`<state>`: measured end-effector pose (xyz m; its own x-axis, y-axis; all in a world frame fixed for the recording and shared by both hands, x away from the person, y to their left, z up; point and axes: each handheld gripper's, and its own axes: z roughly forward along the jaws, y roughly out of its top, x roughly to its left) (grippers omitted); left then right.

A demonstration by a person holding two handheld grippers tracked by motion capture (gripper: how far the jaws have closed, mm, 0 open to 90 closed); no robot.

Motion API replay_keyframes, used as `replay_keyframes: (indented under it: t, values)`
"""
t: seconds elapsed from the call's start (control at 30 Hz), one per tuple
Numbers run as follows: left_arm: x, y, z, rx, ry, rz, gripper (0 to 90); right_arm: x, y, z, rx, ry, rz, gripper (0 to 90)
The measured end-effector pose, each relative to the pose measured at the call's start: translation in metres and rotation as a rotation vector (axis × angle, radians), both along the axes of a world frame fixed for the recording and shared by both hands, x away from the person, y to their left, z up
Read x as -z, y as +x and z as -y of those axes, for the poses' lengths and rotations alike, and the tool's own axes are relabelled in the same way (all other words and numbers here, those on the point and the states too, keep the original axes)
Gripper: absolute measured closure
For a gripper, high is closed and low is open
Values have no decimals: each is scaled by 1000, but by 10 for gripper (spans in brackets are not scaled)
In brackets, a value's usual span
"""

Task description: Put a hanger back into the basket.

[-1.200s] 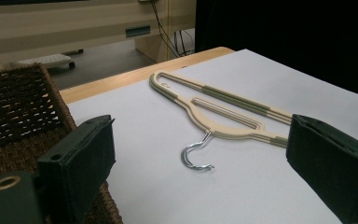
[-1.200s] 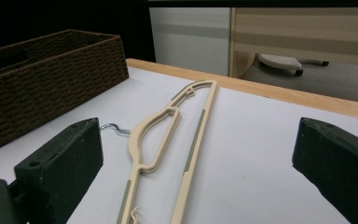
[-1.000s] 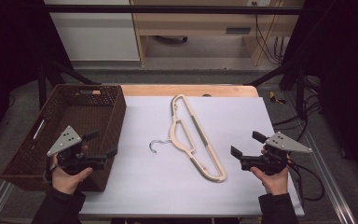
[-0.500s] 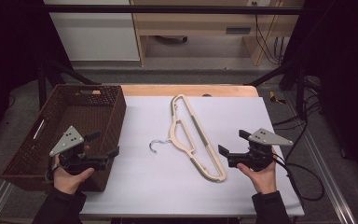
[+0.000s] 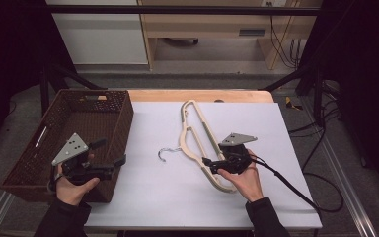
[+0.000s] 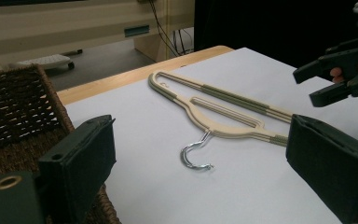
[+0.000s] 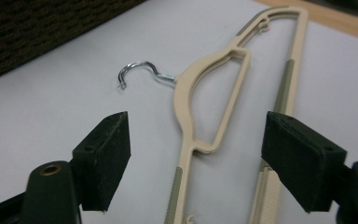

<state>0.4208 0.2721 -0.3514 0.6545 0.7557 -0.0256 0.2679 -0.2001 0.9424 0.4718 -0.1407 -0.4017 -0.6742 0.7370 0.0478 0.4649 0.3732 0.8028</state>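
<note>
At the near right of the white counter point(image 5: 143, 202), the right claw point(image 5: 208, 161) hovers with jaws apart, straddling the near arm of a cream hanger point(image 5: 197, 140) that lies flat mid-counter, its metal hook point(image 5: 167, 153) pointing left. This looks like the approach to a grasp; next, it should lower and close. The left claw point(image 5: 121, 162), jaws apart and empty, waits over the brown wicker basket point(image 5: 34, 163) at far left.

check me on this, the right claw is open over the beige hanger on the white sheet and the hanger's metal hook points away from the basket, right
Not quite: the metal hook points toward the wicker basket, as the high view shows. The rest holds: the right claw is open over the beige hanger lying on the white sheet.
</note>
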Motion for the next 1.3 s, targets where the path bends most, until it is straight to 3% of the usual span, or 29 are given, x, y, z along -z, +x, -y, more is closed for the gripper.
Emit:
replay_keyframes:
  t: [0.1, 0.17, 0.23, 0.3, 0.37, 0.43, 0.5, 0.6, 0.9, 0.93, 1.23, 1.3]
  values:
    - [0, 0, 0, 1, 3, -1, 80, 6, 4, -4, -5, -18, -24, 282]
    - [-1, -1, 0, 2, 1, 1, 80, 16, 8, -9, -13, -54, -82, 325]
    - [-1, -1, 1, 3, 1, 1, 80, 20, 9, -11, -23, -74, -94, 339]
    - [0, -1, 1, 5, 3, 2, 80, 29, 11, -15, -26, -119, -156, 398]
    - [0, -1, 2, 7, 3, 1, 80, 32, 11, -16, -28, -133, -162, 430]
    - [0, -1, 2, 10, 4, -1, 80, 40, 13, -21, -22, -144, -216, 482]
    - [0, -1, 3, 11, 4, -1, 80, 43, 13, -23, -8, -175, -245, 520]
    - [0, -1, 3, 13, 6, -1, 81, 48, 15, -24, -5, -174, -289, 569]
    - [0, -1, 4, 15, 7, -3, 82, 56, 18, -26, -16, -184, -340, 686]
    - [0, -1, 4, 16, 8, -3, 82, 58, 18, -27, 8, -192, -342, 734]
    - [0, -1, 4, 16, 10, -2, 83, 55, 19, -24, 38, -144, -376, 767]
    - [0, -1, 4, 16, 10, -1, 83, 55, 19, -23, 40, -157, -374, 768]
